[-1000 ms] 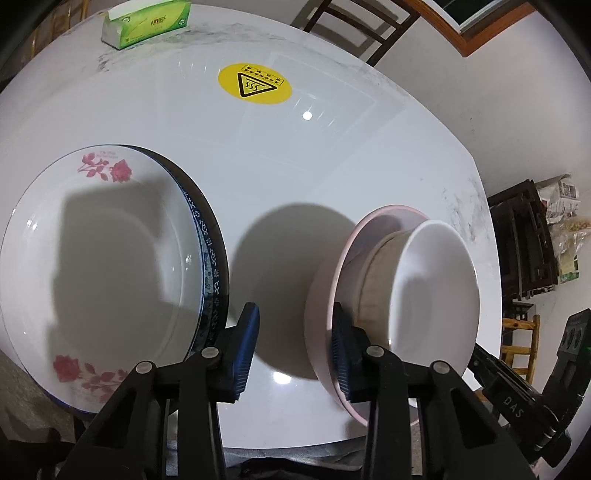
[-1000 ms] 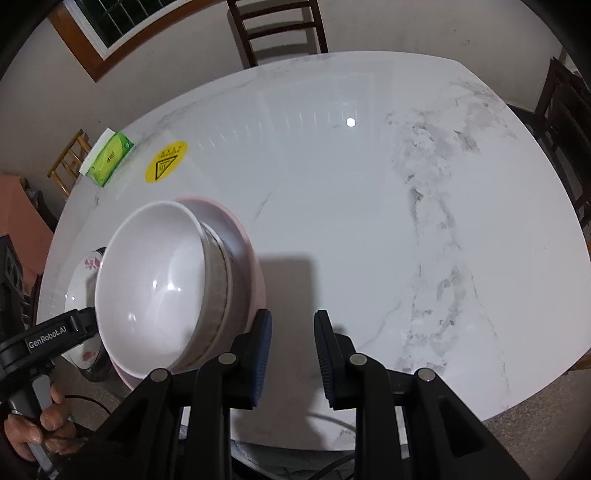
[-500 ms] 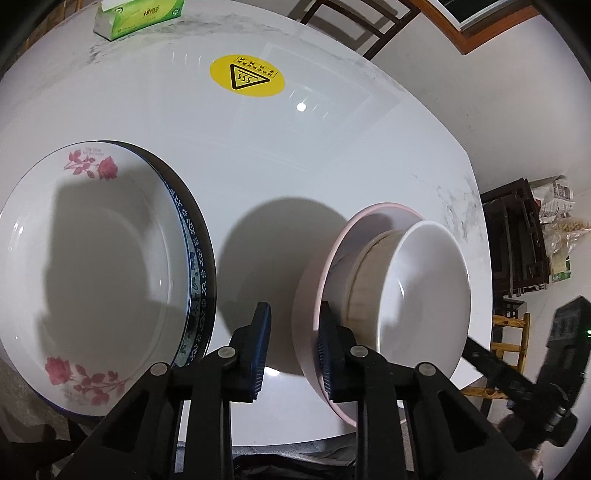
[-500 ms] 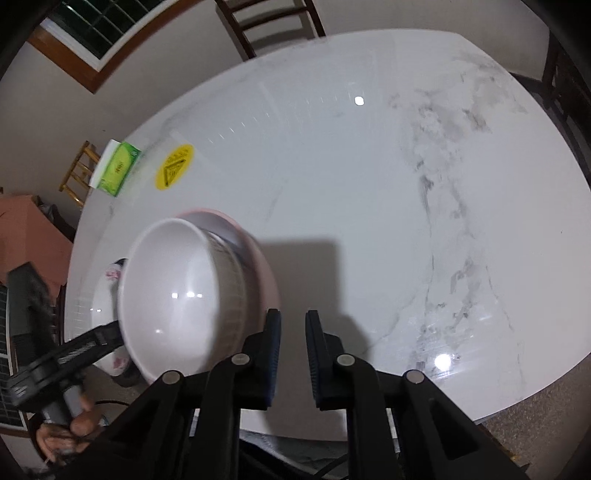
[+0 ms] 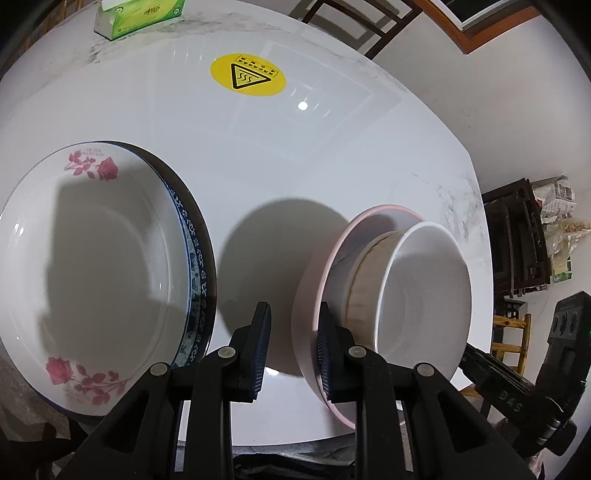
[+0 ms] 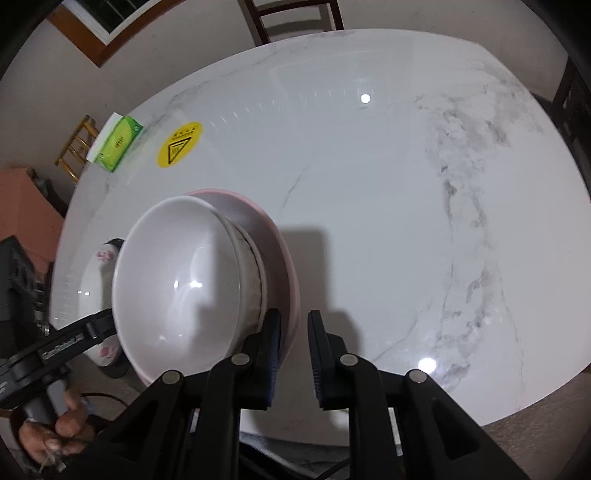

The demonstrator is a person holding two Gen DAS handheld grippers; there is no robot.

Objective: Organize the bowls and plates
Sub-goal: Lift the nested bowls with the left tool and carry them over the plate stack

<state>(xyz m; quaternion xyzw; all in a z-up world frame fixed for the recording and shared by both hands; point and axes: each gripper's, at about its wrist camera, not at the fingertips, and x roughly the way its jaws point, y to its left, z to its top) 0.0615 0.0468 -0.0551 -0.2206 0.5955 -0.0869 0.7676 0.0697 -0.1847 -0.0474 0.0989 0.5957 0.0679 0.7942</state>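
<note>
A pink plate [image 5: 304,295] sits on the white marble table [image 6: 369,203]. A beige ribbed bowl [image 5: 365,273] stands in the plate, with a white bowl [image 5: 424,295] nested inside it. My left gripper [image 5: 293,319] is narrowed around the plate's left rim, the right pad against the rim. My right gripper [image 6: 294,323] is nearly closed, with the opposite rim of the pink plate [image 6: 290,295] between its fingers. Left of the stack a rose-patterned plate [image 5: 92,258] rests on a blue-patterned plate [image 5: 195,266].
A green tissue box [image 5: 140,14] and a yellow warning sticker [image 5: 247,75] are at the far side. Wooden chairs [image 6: 295,14] stand beyond the table. A person's hand [image 6: 55,435] holds the left gripper's handle. The table's front edge is right below both grippers.
Both grippers' jaws have narrowed. The right gripper has shifted left, so the pink plate's rim now shows between its fingers. The stack and the plates have stayed put.
</note>
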